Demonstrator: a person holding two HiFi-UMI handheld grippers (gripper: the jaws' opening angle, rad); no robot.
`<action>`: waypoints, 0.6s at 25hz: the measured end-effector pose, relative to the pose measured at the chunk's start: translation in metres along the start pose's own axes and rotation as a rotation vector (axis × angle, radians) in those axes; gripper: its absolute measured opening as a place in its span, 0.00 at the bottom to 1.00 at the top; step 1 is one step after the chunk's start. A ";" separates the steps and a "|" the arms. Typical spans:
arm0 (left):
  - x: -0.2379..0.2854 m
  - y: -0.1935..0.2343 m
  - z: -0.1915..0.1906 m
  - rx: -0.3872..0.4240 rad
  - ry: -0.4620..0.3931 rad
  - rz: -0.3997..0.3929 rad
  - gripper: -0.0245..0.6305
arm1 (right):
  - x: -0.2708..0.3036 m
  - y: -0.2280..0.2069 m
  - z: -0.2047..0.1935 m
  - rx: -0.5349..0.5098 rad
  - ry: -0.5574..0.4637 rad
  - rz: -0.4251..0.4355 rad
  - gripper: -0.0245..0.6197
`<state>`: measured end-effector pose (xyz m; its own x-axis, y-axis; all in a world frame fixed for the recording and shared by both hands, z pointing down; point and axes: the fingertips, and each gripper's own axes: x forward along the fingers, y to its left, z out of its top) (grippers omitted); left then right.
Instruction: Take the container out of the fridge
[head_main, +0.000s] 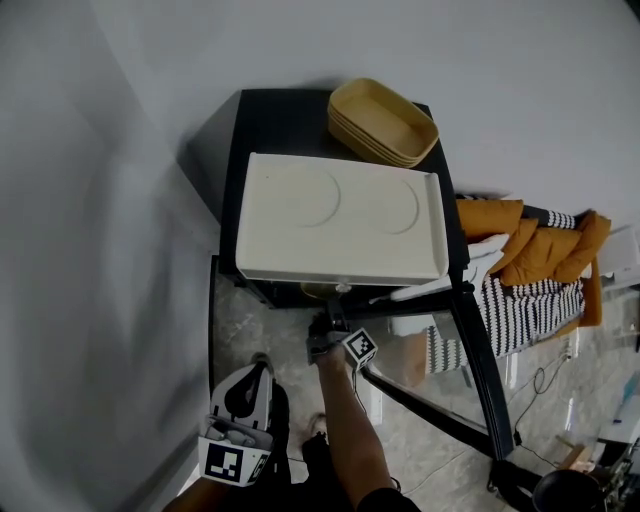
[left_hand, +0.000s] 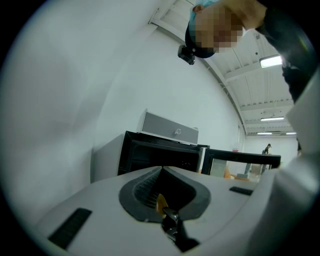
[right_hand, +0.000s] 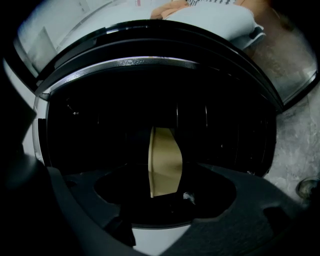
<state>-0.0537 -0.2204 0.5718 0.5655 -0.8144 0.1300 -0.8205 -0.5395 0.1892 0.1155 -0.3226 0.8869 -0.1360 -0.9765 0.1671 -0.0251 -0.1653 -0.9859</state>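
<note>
Tan container (right_hand: 165, 162): likely light, thin-walled, stiff but smooth; best pinched at the near rim. Sits deep in the dark fridge (head_main: 272, 115), at 12 o'clock from the right gripper (head_main: 332, 335). Reaches almost level into the opening, jaws spread wide, gripping nothing. Left gripper (left_hand: 161, 168) low at 7 o'clock, jaws together, empty.
</note>
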 end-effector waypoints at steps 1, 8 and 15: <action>0.000 0.000 -0.001 -0.002 0.007 -0.005 0.04 | 0.002 0.001 -0.001 0.003 0.003 0.000 0.51; 0.000 0.007 -0.002 -0.019 0.008 0.011 0.04 | 0.010 -0.004 0.003 0.023 -0.019 0.007 0.51; 0.000 0.011 -0.003 -0.002 0.002 0.005 0.04 | 0.010 -0.008 0.005 0.035 -0.035 0.010 0.41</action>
<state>-0.0621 -0.2259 0.5767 0.5615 -0.8168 0.1326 -0.8231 -0.5349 0.1906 0.1196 -0.3317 0.8966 -0.1010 -0.9823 0.1575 0.0109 -0.1594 -0.9872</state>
